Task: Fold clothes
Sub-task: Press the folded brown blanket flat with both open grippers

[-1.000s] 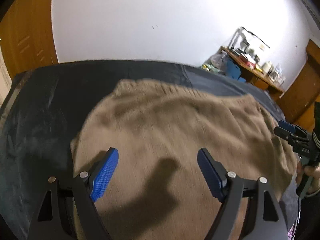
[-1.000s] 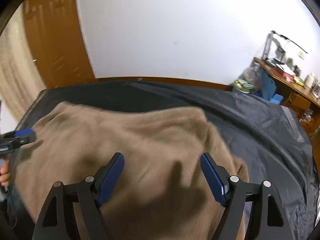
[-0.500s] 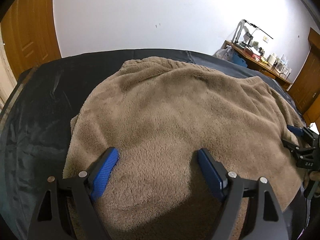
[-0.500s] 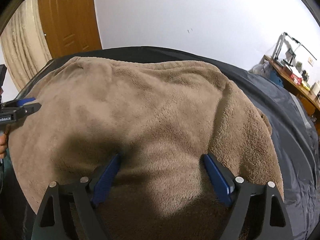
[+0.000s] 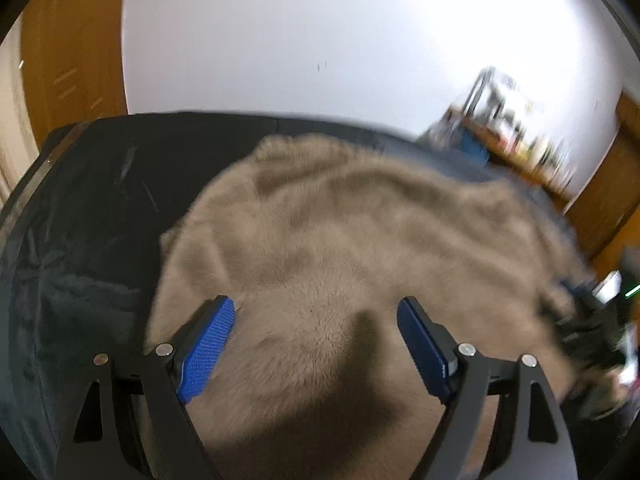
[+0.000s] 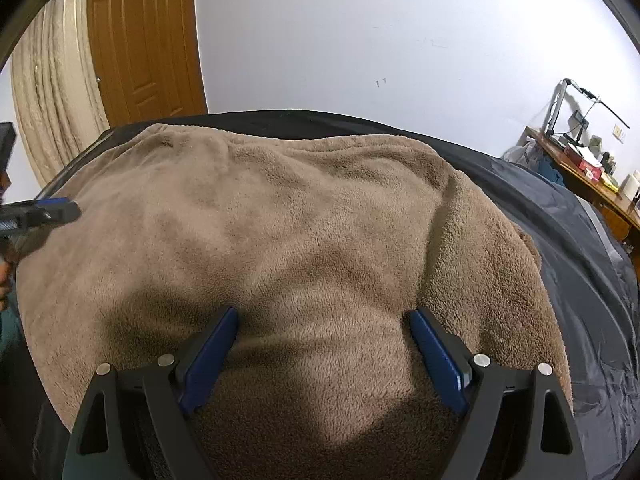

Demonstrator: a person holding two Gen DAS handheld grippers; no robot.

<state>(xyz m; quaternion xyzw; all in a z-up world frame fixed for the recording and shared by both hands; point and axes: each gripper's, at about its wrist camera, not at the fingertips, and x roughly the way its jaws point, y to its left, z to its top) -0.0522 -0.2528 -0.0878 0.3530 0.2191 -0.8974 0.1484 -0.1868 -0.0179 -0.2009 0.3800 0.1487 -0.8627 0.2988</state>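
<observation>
A: Which step is this? Both claws look spread, nothing pinched. The right claw (image 6: pixel 322 354) just finished widening over the fleece (image 6: pixel 280 220).

B: Yeah, the left claw (image 5: pixel 312 344) is wide too, fleece lying flat right under and ahead of both. Guessing pre-fold: next, clamp the near edge.
</observation>
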